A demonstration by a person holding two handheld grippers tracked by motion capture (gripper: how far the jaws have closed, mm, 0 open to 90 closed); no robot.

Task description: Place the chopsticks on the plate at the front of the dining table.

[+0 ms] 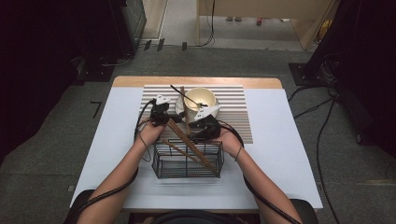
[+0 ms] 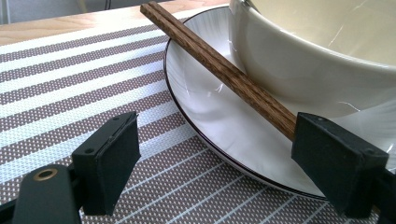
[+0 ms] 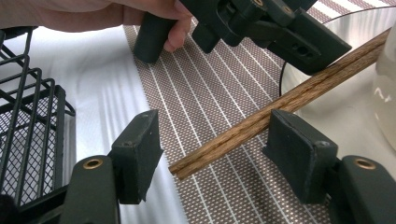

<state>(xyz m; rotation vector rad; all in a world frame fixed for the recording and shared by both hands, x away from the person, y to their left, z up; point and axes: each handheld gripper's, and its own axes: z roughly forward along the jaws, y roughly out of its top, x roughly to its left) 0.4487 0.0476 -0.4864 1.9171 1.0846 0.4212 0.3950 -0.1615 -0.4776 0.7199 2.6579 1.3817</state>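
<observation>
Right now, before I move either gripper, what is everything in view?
Table: one, white with a wooden far edge, under everything.
Placemat: one, brown-and-white striped, far half of the table.
Plate: one, white with a dark rim, on the placemat.
Bowl: one, cream, on the plate.
Spoon: one, dark handle, leaning in the bowl.
Chopstick pair: two sticks, brown wood, running from the placemat onto the plate.
Basket: one, black wire, near side.
Basket chopsticks: brown, count unclear, slanting out of the basket.
Left gripper: black, open, beside the plate.
Right gripper: black, open, astride the chopstick pair.
</observation>
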